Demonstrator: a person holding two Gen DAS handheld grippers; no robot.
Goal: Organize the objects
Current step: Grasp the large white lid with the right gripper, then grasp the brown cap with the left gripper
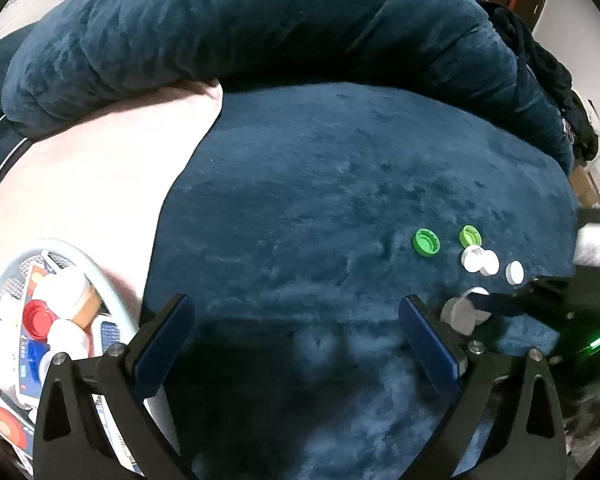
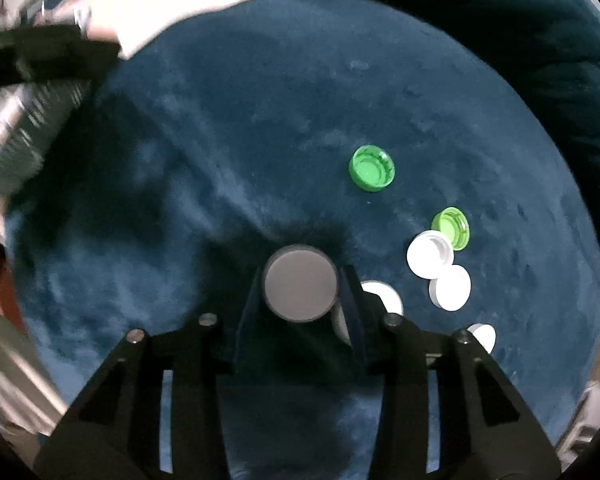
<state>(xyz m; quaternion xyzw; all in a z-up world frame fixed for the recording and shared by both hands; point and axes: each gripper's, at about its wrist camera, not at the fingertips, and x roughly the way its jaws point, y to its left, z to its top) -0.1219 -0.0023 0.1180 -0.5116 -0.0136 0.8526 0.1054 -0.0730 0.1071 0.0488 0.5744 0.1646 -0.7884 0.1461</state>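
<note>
Right wrist, white caps (image 2: 430, 254), green caps (image 2: 372, 168) beside grey cap (image 2: 300, 288)

A dark blue plush blanket (image 1: 320, 184) carried two green caps (image 2: 371, 168), several white caps (image 2: 430, 254) and a basket (image 1: 100, 272).

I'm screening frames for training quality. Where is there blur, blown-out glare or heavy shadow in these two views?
Left wrist view: the pink sheet is overexposed, the right edge smeared, and dark shadow lies between the open left gripper fingers. Right wrist view: the left edge streaks with motion blur; the cap held in the right gripper looks grey in shadow, while the green caps stay sharp.
</note>
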